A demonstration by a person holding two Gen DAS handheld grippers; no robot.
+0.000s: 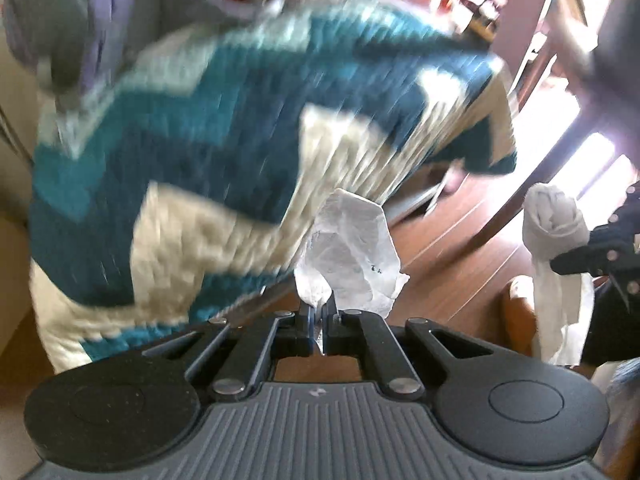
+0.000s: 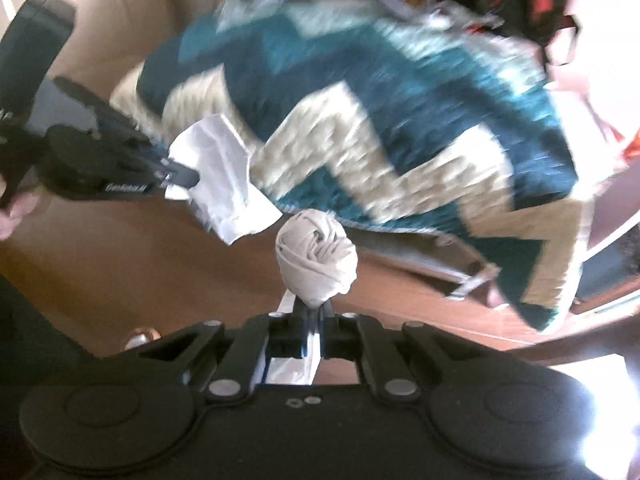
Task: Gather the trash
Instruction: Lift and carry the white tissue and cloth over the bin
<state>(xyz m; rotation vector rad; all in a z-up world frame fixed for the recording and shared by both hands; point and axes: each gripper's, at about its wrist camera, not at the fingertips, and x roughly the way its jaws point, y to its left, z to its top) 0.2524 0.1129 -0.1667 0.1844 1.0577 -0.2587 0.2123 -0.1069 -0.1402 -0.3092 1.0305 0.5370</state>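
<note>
Left gripper (image 1: 319,312) and right gripper (image 2: 314,314) both clamped closed, held side by side

a brown wooden plank floor (image 1: 452,264) fills the lower right of the left wrist view and runs across the middle band of the right wrist view (image 2: 180,280). a teal, white and beige zigzag blanket (image 1: 224,140) hangs over it in the upper half of both frames, blurred, its lower edge near the boards.
</note>
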